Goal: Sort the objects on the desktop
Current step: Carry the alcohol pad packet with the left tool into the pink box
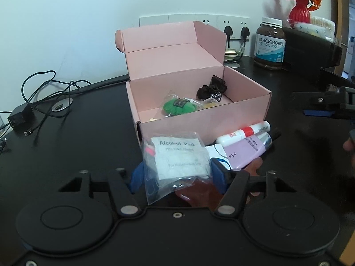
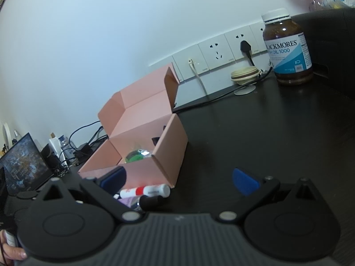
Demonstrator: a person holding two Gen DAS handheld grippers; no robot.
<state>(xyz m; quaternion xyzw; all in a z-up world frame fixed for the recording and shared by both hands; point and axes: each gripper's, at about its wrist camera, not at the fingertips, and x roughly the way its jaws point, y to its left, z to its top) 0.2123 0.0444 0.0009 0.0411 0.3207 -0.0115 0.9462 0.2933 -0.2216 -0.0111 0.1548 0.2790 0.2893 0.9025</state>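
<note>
One left gripper point(image 1: 177, 173) with blue pads closed against one clear alcohol pad bag point(image 1: 177, 159), just before one open pink box point(image 1: 199, 102), two tubes point(image 1: 244, 141) beside it, one right gripper point(image 2: 177, 181) spread wide, empty, one fish oil bottle point(image 2: 287, 48) well behind.

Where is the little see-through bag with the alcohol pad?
In the left wrist view, the clear plastic alcohol pad bag sits between the left gripper's blue fingers, just in front of the open pink cardboard box.

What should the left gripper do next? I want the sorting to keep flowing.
Probably lift the alcohol pad bag and carry it forward over the front wall of the open pink box. The left gripper looks closed on the bag, the box stands right behind it, and the tubes beside it are still outside.
</note>
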